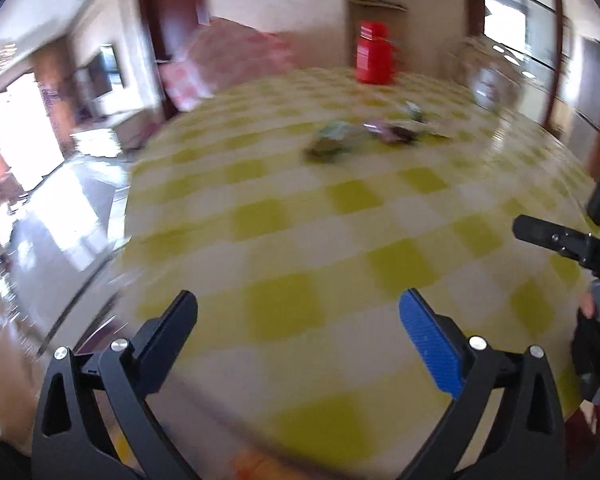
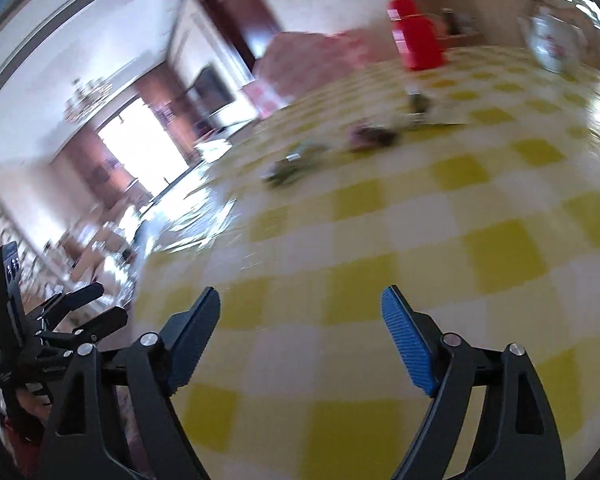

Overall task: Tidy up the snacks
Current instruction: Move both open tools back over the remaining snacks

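Observation:
Both views are blurred by motion. Several small snack packets lie in a loose row far out on the yellow-and-white checked tablecloth [image 1: 260,216]: a greenish packet [image 1: 332,140] and a purple packet [image 1: 388,132], seen again as the greenish packet [image 2: 296,164] and the purple packet [image 2: 370,136]. A red box [image 1: 374,54] stands upright behind them, also the red box [image 2: 418,36]. My left gripper [image 1: 298,312] is open over bare cloth, nothing between its fingers. My right gripper [image 2: 300,308] is open too, well short of the packets.
A white floral jug [image 2: 554,42] stands at the table's far right. The other gripper [image 1: 560,240] shows at the right edge of the left wrist view. The table's left edge [image 1: 126,216] drops to a shiny floor. A pink-covered seat [image 1: 228,60] stands beyond.

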Demonstrator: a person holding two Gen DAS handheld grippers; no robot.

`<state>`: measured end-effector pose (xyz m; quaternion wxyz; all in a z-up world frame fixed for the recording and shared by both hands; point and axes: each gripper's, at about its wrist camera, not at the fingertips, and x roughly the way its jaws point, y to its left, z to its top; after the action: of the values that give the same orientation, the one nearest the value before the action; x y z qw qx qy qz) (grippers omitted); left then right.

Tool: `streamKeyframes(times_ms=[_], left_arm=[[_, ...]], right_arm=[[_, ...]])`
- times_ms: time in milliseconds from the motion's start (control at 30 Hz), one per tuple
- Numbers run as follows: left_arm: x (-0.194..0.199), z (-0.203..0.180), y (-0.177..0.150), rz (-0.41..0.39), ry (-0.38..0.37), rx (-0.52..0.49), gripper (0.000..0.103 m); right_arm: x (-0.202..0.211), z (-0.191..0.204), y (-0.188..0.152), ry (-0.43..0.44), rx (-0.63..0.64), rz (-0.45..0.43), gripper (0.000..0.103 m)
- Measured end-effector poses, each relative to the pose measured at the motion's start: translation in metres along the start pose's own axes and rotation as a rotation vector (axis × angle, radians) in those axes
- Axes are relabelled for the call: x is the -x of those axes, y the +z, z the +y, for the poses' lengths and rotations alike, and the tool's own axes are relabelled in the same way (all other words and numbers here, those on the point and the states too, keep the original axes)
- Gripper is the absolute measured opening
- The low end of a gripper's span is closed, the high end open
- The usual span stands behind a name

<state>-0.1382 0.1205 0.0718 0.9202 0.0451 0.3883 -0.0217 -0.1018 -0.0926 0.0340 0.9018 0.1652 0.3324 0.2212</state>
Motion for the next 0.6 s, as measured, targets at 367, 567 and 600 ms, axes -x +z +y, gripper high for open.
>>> streamKeyframes(times_ms=[367, 567, 600], left_arm=[[-0.158, -0.022, 0.103, 0.017, 0.149, 0.084, 0.101], [-0.204, -0.007, 0.129, 0.091, 0.017, 0.066, 0.101], [-0.210, -0.004, 0.131, 0.107, 0.000, 0.072, 0.101]], right_arm=[[-0.021, -0.063, 0.059, -0.144, 0.078, -0.001, 0.085], [-0.055, -0.109, 0.096, -0.254, 0.084, 0.052, 0.086], [-0.060, -0.115, 0.101, -0.265, 0.078, 0.054, 0.086]])
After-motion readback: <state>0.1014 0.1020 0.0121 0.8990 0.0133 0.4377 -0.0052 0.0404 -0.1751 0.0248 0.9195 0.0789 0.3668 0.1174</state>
